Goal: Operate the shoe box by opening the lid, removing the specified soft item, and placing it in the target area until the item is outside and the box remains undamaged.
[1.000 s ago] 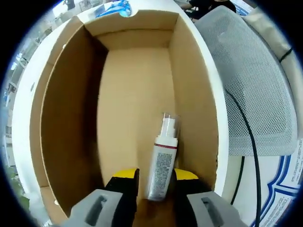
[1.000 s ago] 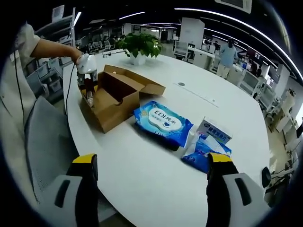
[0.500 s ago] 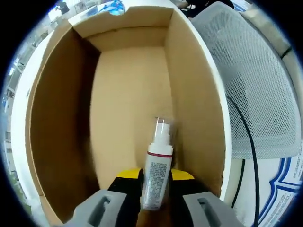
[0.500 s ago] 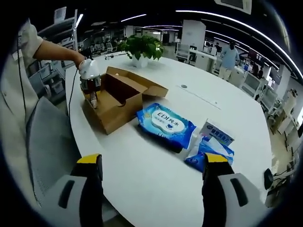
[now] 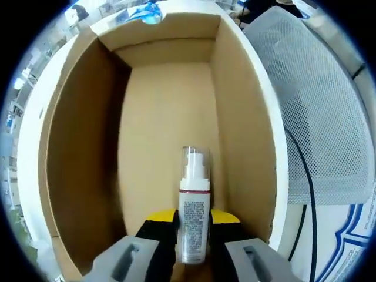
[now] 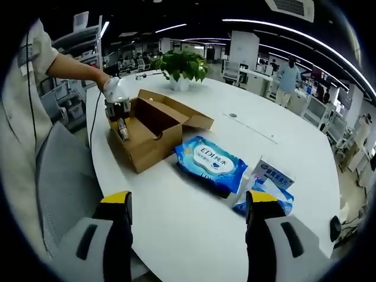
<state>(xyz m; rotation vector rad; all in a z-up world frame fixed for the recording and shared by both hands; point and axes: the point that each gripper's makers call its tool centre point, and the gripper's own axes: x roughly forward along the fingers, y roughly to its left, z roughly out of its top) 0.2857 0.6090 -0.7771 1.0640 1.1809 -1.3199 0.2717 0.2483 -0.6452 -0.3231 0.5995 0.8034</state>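
1. Left tongs (image 5: 194, 226) are clamped on a white spray bottle (image 5: 194, 220), held above the floor of the open cardboard box (image 5: 82, 147).
2. Right tongs (image 6: 183, 208) stand wide apart, gripping nothing, above the white surface (image 6: 176, 217).
3. In the right gripper view the box (image 6: 147, 138) sits near the surface's edge, lid folded back.
4. A blue wipes pack (image 6: 211, 161) lies just beside the box; a smaller blue-and-white packet (image 6: 267, 182) lies near it.
5. A potted plant (image 6: 182, 67) stands behind the box.
6. A mesh chair (image 5: 317, 100) is beside the surface.
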